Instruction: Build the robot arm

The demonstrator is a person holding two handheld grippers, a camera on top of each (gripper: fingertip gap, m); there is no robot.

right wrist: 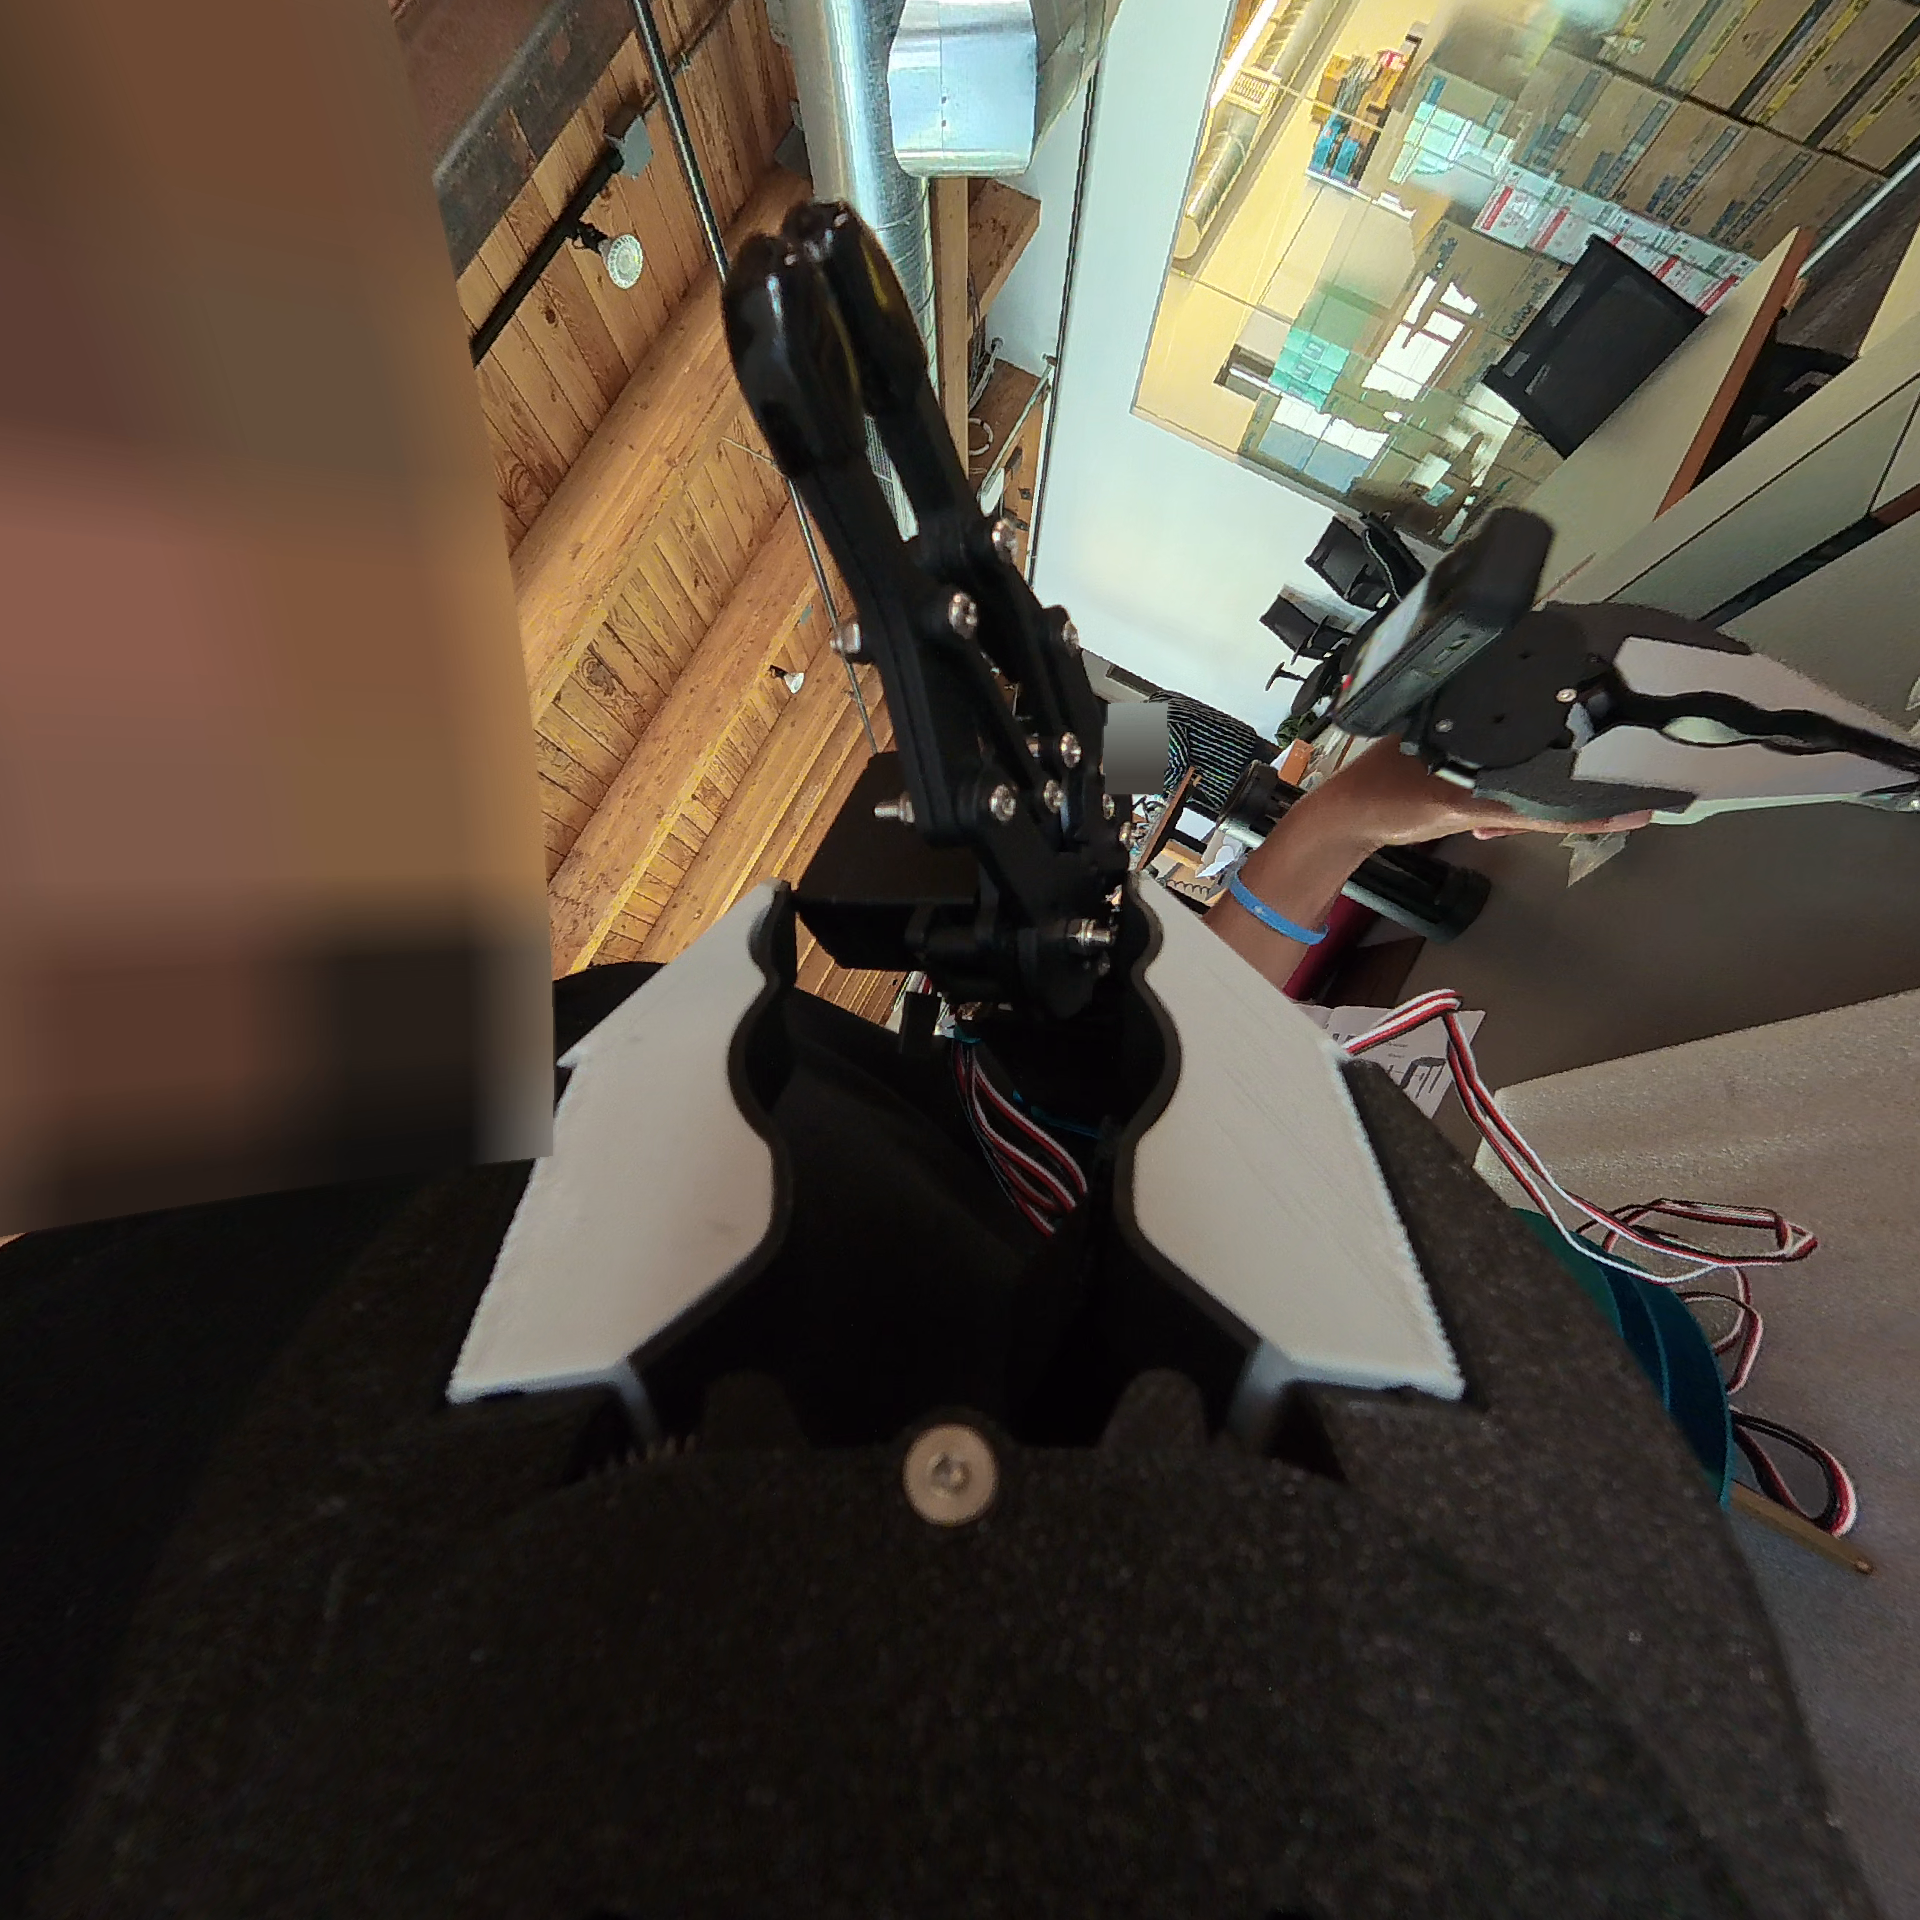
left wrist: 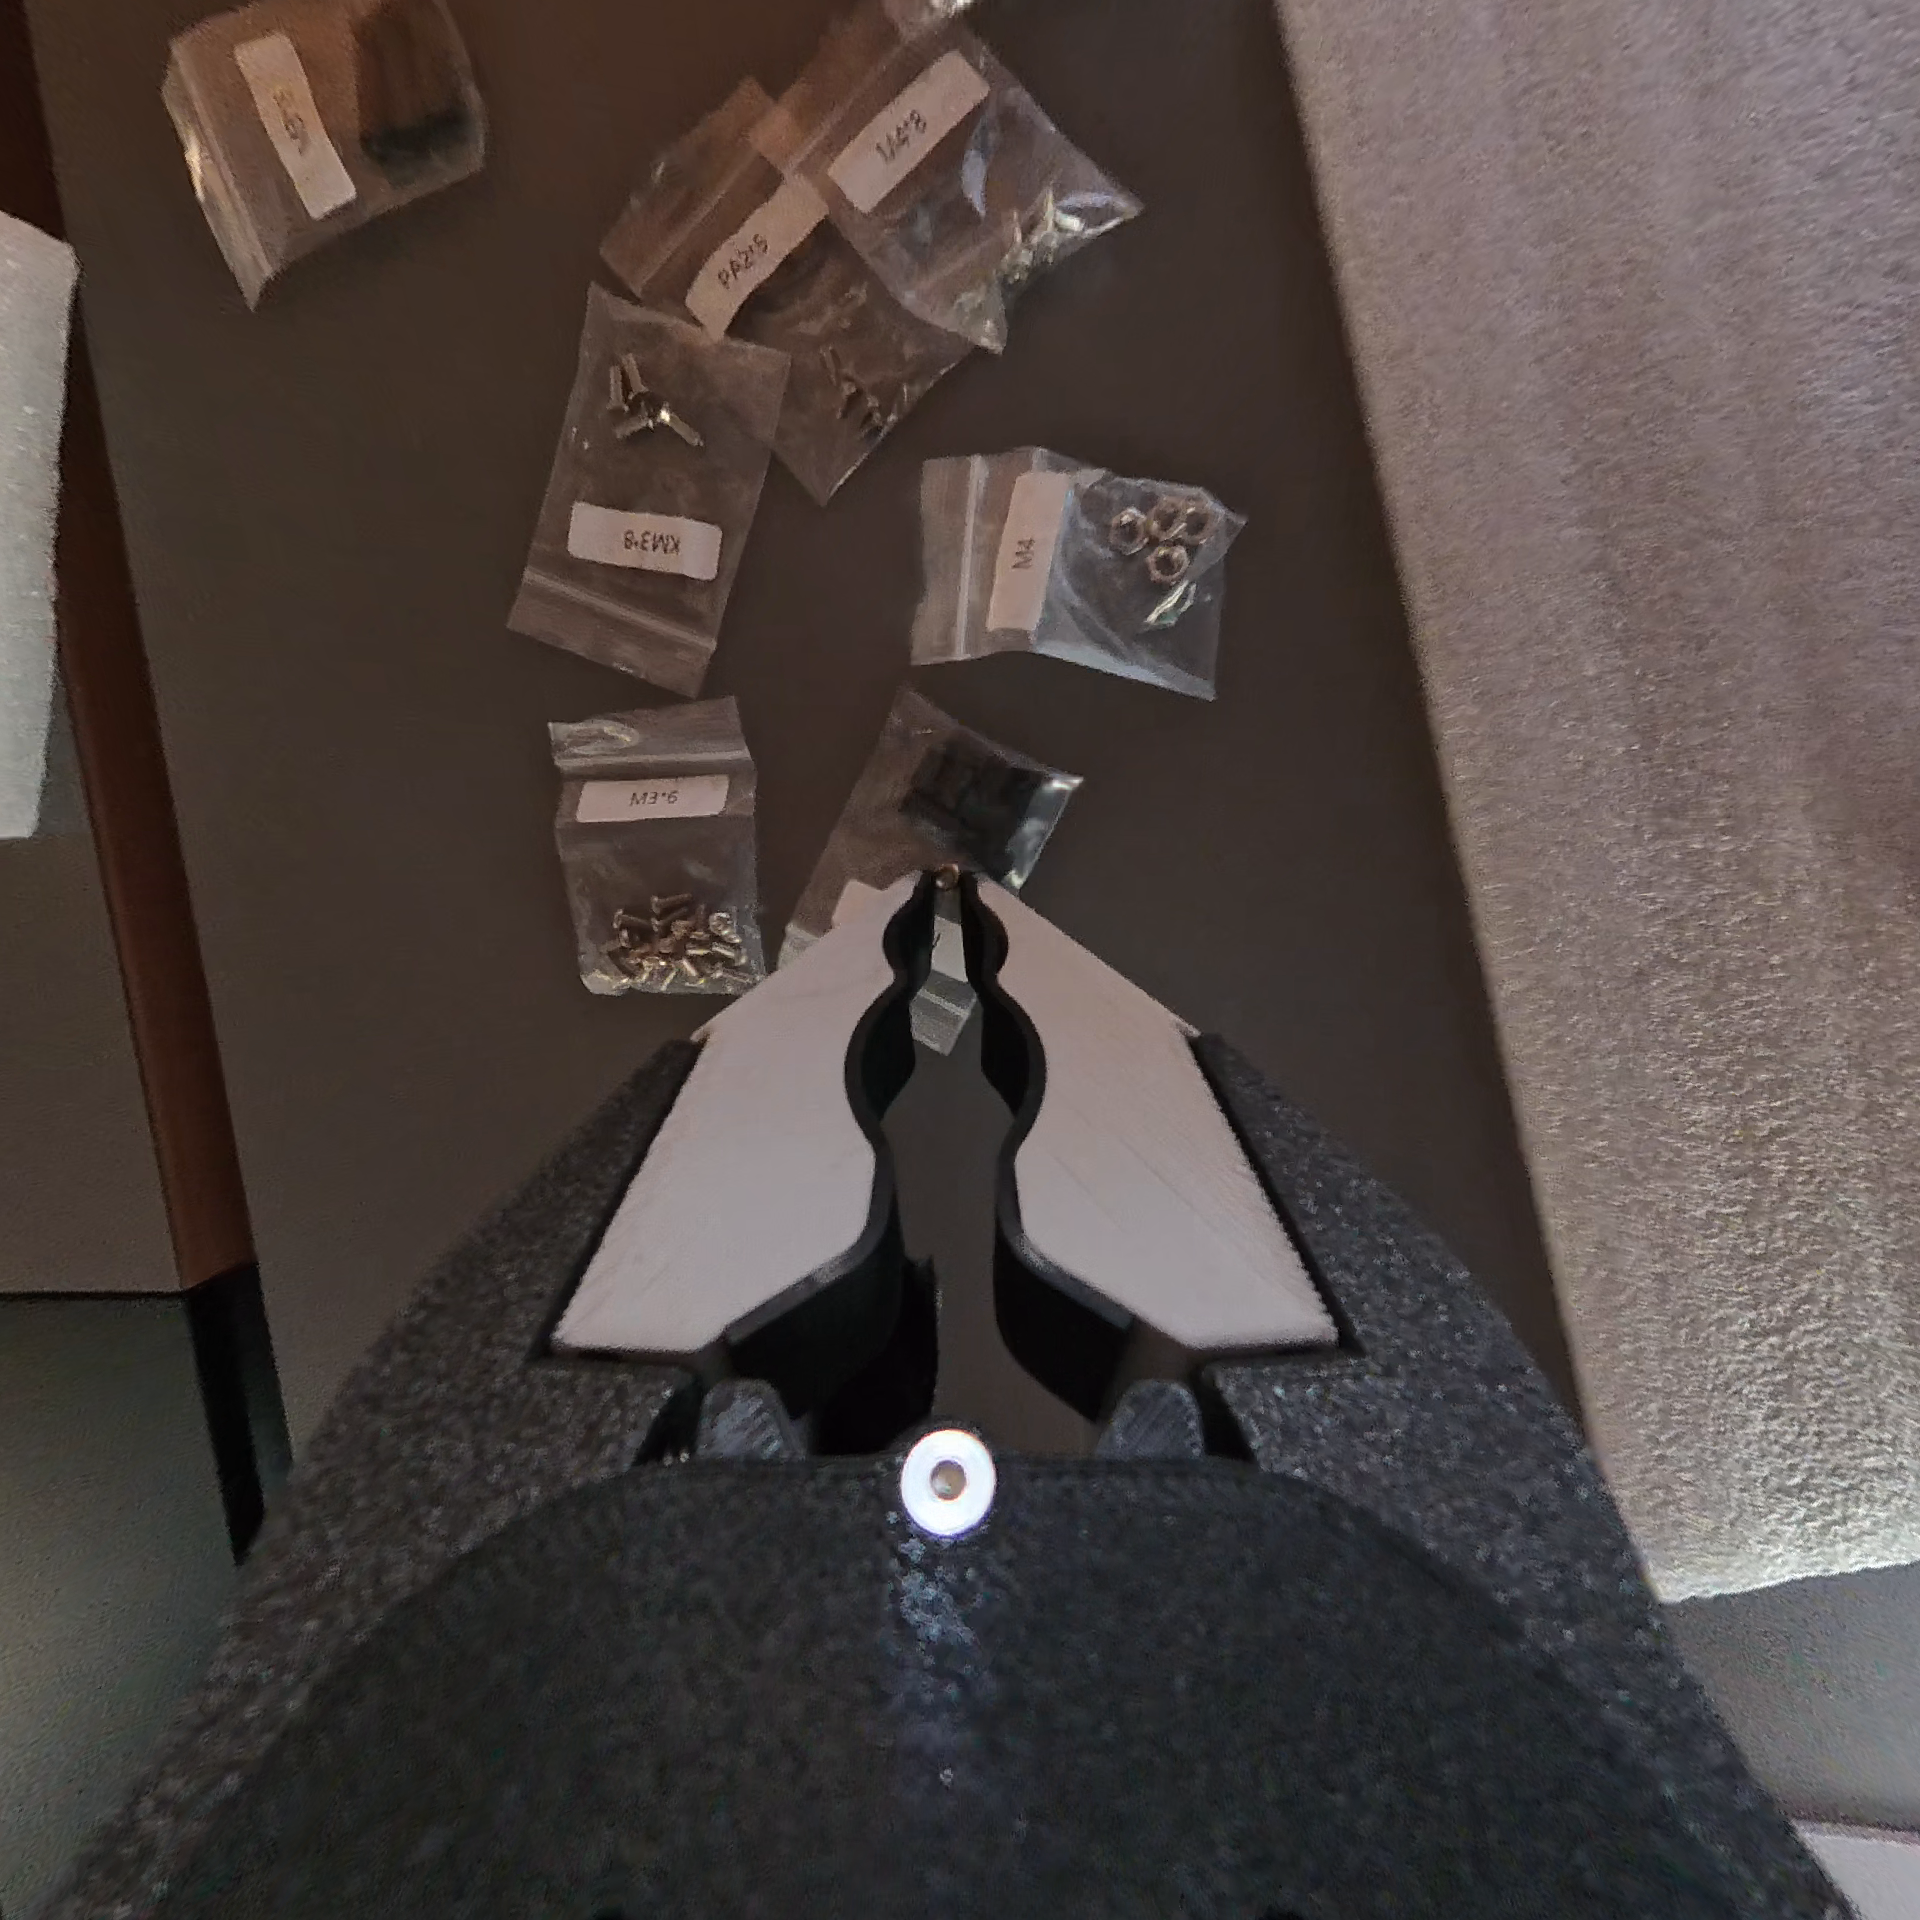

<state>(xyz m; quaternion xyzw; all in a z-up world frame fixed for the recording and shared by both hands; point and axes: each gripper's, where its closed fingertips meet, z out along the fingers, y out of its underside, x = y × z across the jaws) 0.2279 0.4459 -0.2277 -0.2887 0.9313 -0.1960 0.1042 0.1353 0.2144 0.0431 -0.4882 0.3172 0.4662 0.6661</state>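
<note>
My left gripper [left wrist: 943, 881] is shut, pinching a tiny brass-coloured screw [left wrist: 945, 875] at its very tips. It hovers over a small clear bag of black parts [left wrist: 977, 795] on the dark table [left wrist: 364, 623]. My right gripper [right wrist: 961, 914] is shut on the base of a black mechanical claw assembly [right wrist: 935, 623], which points upward with its two claw tips [right wrist: 800, 249] together. Red, white and black servo wires [right wrist: 1018, 1164] hang from its base between my fingers. The left gripper [right wrist: 1766, 727] also shows at the far right of the right wrist view, held by a hand with a blue wristband [right wrist: 1273, 920].
Several clear labelled bags lie on the table: silver screws [left wrist: 665, 862], nuts [left wrist: 1081, 566], and others [left wrist: 649, 488] [left wrist: 914, 197] [left wrist: 312, 135]. A grey foam pad [left wrist: 1662, 623] lies right, white foam [left wrist: 26, 520] left. Loose servo cable [right wrist: 1662, 1236] trails over the pad. About 35 centimetres separates my left fingertips from my right.
</note>
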